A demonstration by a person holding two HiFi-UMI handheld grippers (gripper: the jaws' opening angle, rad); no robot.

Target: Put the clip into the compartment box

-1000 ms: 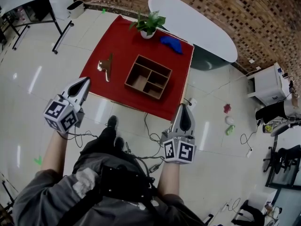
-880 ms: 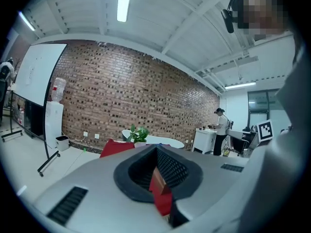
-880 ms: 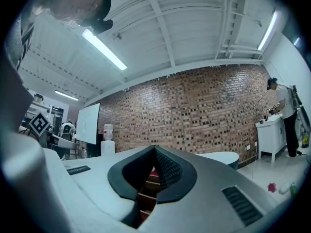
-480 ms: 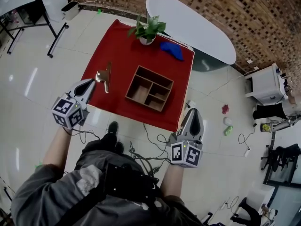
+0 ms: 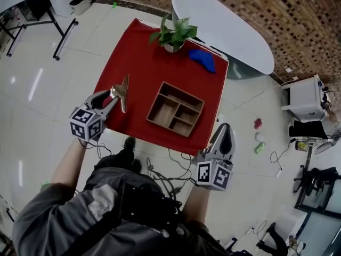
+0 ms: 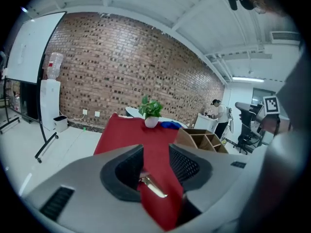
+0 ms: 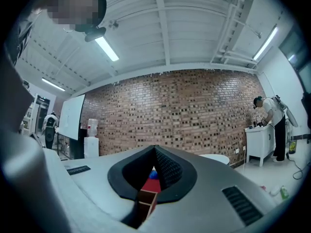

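Observation:
A brass-coloured clip (image 5: 121, 89) lies near the left edge of the red table (image 5: 144, 52). My left gripper (image 5: 108, 100) is right at the clip's near end with its jaws opening. In the left gripper view the clip (image 6: 153, 187) shows in the gap between the jaws, and the pads do not press on it. My left gripper (image 6: 156, 152) points along the red cloth. The wooden compartment box (image 5: 176, 109) stands mid-table, to the right of the clip, and shows again as the box (image 6: 201, 140). My right gripper (image 5: 222, 137) is shut and empty, off the table's near right corner.
A potted plant (image 5: 175, 35) and a blue object (image 5: 203, 59) sit at the table's far side. A white oval table (image 5: 224, 23) stands beyond. Cables (image 5: 170, 167) trail over the tiled floor by the person's feet. White cabinets and chairs stand at the right.
Both grippers have moved forward toward the table. The left gripper has reached the clip and its jaws have opened. The right gripper stays shut.

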